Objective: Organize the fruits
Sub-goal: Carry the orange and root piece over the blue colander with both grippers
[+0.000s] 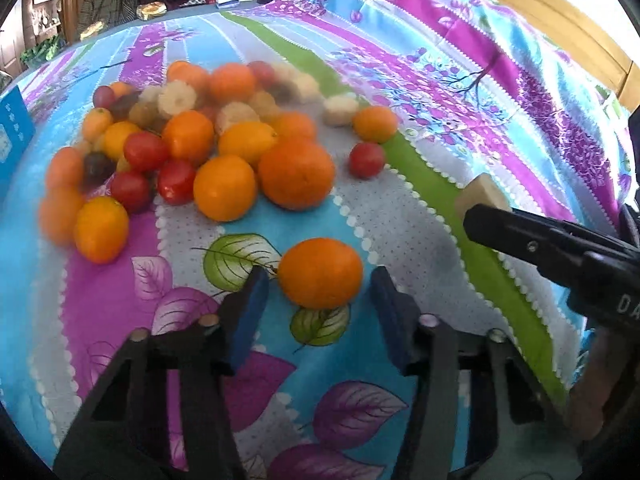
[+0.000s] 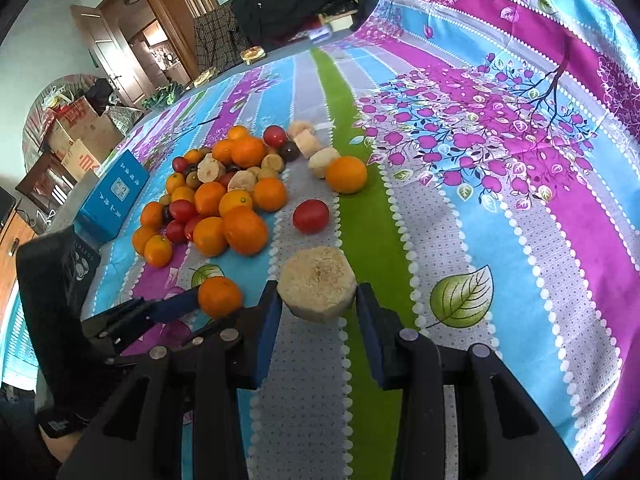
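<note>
A pile of oranges, red tomatoes and pale cut fruit pieces [image 1: 192,148] lies on the patterned cloth; it also shows in the right wrist view [image 2: 224,196]. My left gripper [image 1: 320,300] is open around a single orange [image 1: 320,272] that rests on the cloth, with gaps on both sides. My right gripper [image 2: 318,304] is shut on a pale cut fruit piece [image 2: 316,282]. In the left wrist view the right gripper [image 1: 476,216] holds that piece [image 1: 480,196] at the right. In the right wrist view the left gripper's fingers [image 2: 176,304] touch the single orange [image 2: 220,296].
A lone red tomato [image 2: 311,216] and an orange [image 2: 346,174] lie apart from the pile. A blue box [image 2: 112,200] stands at the table's left edge. Cardboard boxes, bags and a wooden door are beyond the far table edge.
</note>
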A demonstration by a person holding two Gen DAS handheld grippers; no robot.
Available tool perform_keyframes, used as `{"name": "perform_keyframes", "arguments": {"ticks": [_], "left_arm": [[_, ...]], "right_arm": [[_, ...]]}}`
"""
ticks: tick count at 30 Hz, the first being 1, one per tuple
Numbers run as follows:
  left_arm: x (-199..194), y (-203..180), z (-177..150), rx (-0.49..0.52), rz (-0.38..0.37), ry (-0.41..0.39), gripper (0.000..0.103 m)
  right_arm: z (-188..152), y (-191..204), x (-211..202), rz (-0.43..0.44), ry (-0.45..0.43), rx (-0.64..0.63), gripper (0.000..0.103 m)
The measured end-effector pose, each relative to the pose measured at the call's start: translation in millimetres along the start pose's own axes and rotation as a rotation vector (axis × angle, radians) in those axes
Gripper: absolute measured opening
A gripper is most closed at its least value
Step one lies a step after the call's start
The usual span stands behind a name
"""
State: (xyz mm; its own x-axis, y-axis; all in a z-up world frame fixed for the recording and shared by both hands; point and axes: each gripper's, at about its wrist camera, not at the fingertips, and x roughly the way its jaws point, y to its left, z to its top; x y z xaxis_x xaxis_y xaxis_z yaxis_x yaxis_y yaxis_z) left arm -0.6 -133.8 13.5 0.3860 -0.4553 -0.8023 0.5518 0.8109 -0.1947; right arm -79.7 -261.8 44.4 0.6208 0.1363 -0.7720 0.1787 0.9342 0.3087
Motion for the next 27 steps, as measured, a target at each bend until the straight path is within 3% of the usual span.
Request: {"name": "perform_keyframes", "arguments": {"ticks": [6, 10, 15, 18, 27], "left_arm": [[3, 1, 4, -0.006, -0.002, 0.002, 0.044], [-15, -1, 8, -0.015, 0.002, -0.049, 0.044], [-76, 9, 20, -0.044, 0.048, -0.155, 0.044], [-125, 20, 27, -0.055, 0.119, -0.224, 0.044], [-254, 81, 24, -0.206, 0.321, -0.344, 0.044]], "right_arm": [[0, 4, 0, -0.005, -0.006, -0.009, 0.042], [2, 8, -5, -0.015, -0.011, -0.022, 0.042], [15, 28, -23, -0.007, -0.044, -0.055, 0.042], [29, 53, -40, 0.013, -0.077, -0.095, 0.042], [77, 164, -90, 0.097, -0.152, -0.232, 0.042]]}}
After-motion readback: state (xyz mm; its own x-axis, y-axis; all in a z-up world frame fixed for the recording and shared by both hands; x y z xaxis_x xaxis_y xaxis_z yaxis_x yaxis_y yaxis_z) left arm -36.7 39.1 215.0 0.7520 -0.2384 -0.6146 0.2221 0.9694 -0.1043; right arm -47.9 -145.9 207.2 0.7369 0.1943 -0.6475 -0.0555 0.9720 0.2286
